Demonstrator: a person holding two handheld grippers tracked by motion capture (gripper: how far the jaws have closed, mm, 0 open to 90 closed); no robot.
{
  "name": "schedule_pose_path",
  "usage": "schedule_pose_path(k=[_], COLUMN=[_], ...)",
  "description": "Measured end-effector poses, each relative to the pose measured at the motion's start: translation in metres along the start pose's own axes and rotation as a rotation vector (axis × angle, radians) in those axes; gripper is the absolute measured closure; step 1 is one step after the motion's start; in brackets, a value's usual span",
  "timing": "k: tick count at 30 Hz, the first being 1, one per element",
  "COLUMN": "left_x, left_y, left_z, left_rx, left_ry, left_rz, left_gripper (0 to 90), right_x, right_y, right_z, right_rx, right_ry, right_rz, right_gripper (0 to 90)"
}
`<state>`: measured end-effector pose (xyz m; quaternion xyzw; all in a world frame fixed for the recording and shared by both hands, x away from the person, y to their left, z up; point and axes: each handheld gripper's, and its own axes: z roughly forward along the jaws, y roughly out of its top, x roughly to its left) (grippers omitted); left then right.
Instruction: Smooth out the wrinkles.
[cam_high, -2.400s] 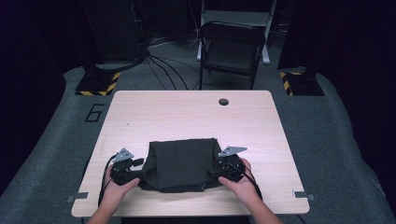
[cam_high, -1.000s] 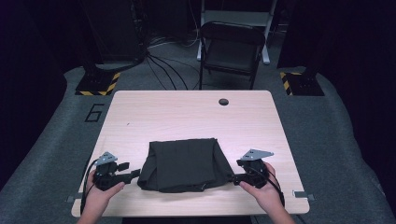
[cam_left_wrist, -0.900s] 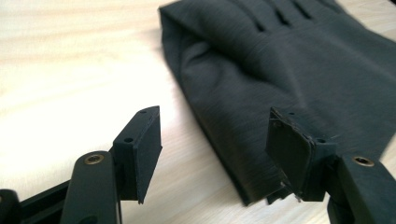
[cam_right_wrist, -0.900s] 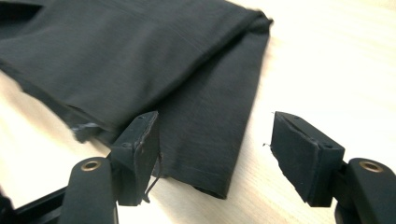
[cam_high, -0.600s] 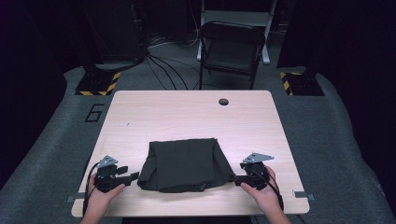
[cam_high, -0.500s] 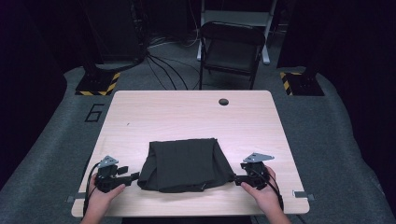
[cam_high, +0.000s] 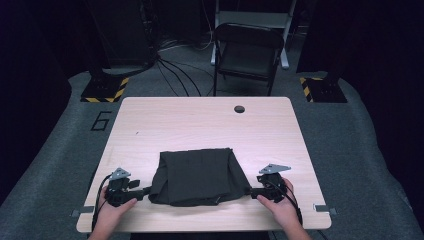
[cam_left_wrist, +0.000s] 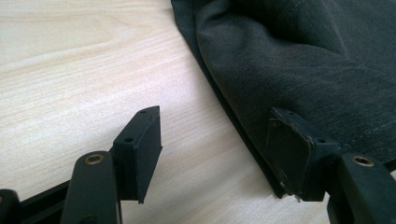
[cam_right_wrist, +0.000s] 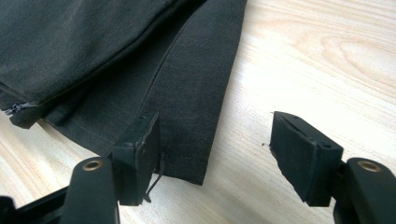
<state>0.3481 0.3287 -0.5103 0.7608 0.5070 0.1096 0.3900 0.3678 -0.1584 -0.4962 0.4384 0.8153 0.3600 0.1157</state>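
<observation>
Here the dark folded garment (cam_high: 197, 176) lies flat, seamed, zipper showing.

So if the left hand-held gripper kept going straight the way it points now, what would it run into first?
Most likely the dark grey folded fabric garment. The left hand-held gripper has open jaws that straddle the garment's near edge, one over bare light wooden table, one over cloth. Whether that jaw already touches the cloth is unclear.

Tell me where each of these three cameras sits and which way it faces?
High view: above the table, looking forward and down; forearms, both hands.
Left gripper view: on the left claw, facing the dark folded garment edge; open jaws.
Right gripper view: on the right claw, facing the garment corner; open jaws.
All share garment and tabletop.
</observation>
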Motion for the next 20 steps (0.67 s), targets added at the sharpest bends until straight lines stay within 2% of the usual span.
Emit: schedule_pose_path(k=[6,8,10,11,20], left_x=[-0.0005,-0.002,-0.0025,-0.0037,-0.0046], left_y=[-0.0002,-0.0009,-0.0003,-0.0007,0.0001], left_z=[0.0004,0.0024,0.0022,0.0035,0.0027], left_rx=[0.016,0.006,0.027,0.016,0.026], left_ry=[-0.007,-0.001,-0.008,-0.002,-0.006], left_rz=[0.006,0.006,0.021,0.019,0.029], left_gripper=[35.8,35.8,35.9,35.9,36.0], right_x=[0.0016,0.0019,0.001,0.0011,-0.0003], right_y=[-0.0001,-0.0004,-0.0003,-0.0004,-0.0009], right_z=[0.0015,0.0023,0.0023,0.0025,0.0044], right_rx=[0.01,0.008,0.016,0.017,0.02], right_ry=[0.003,0.002,0.002,0.005,0.002], right_rz=[-0.004,-0.001,-0.006,-0.001,-0.011], right_gripper=[33.8,33.8,33.8,33.9,34.0])
